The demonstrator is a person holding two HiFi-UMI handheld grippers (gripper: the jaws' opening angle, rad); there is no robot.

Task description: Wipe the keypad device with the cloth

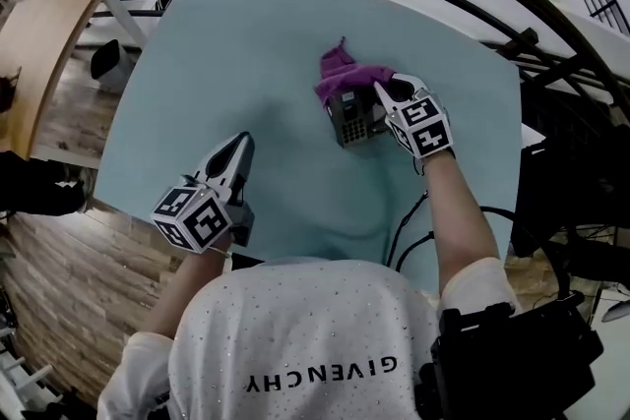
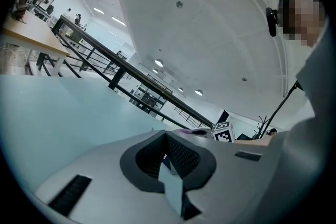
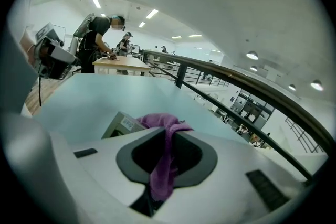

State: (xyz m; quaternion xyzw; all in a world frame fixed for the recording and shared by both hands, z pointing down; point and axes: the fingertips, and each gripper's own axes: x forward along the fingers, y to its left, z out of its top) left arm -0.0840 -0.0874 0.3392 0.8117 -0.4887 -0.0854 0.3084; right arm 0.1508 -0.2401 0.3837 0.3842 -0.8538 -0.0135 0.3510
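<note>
Your right tool (image 1: 379, 91) is clenched on the purple cloth (image 1: 346, 72): in the right gripper view its jaws are closed together on a fold of the cloth (image 3: 160, 176), which hangs down through the dark hollow between them and bunches up past their tips. The bunched end lies over the far end of the keypad device (image 1: 351, 118), a small grey box with rows of dark keys that sits on the pale teal worktop (image 1: 256, 44), right of its middle. From your head view the right tool comes in at the device's right side, touching or just beside it, and the keys face up and towards you. In the right gripper view, a corner of the device (image 3: 122, 126) with a small label shows just left of the jaws, under the cloth. Your left tool (image 1: 239, 145) rests on the near left of the worktop, well apart from the device. Its jaws are closed tip to tip with nothing between them, as the left gripper view shows (image 2: 167, 136). Dark cables (image 1: 409, 236) trail over the near edge of the worktop by your right forearm.
</note>
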